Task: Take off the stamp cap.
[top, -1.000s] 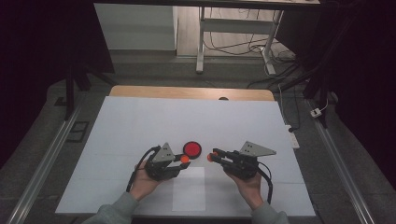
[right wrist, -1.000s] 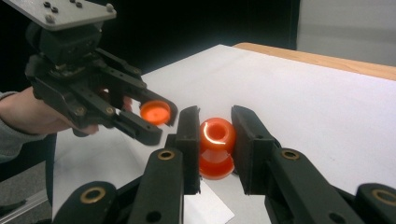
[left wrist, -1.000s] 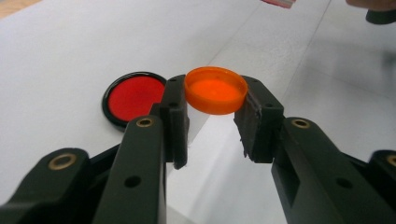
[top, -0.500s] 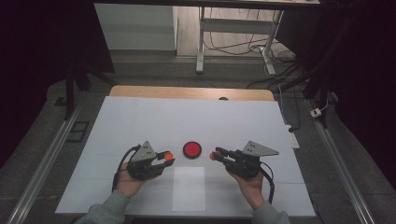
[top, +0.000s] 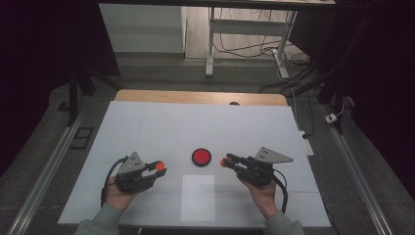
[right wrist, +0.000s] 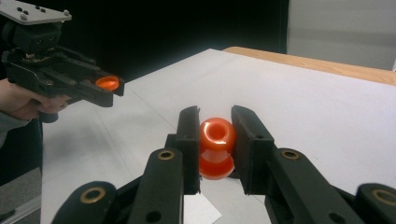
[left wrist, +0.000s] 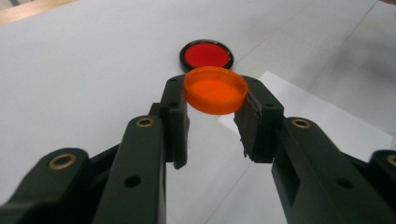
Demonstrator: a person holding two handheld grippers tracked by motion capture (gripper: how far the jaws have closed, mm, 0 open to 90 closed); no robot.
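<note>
My left gripper (left wrist: 215, 100) is shut on an orange cap (left wrist: 215, 90), held flat between its fingertips above the white table. In the high view that gripper (top: 158, 167) sits at front left with the cap (top: 159, 166) at its tip. My right gripper (right wrist: 215, 135) is shut on a small orange bottle-like piece (right wrist: 216, 147), open mouth facing the camera; from above the gripper (top: 226, 161) is at front right. A red disc with a black rim (top: 201, 157) lies on the table between both grippers, also visible beyond the cap (left wrist: 206, 54).
A white sheet of paper (top: 197, 197) lies near the table's front edge between the hands. The white table top (top: 195, 127) has a wooden strip (top: 200, 97) along its far edge. Table legs and cables (top: 254, 54) lie on the floor beyond.
My left gripper has drawn away to the left from the red disc, carrying the orange cap. The right gripper has stayed nearly in place.
</note>
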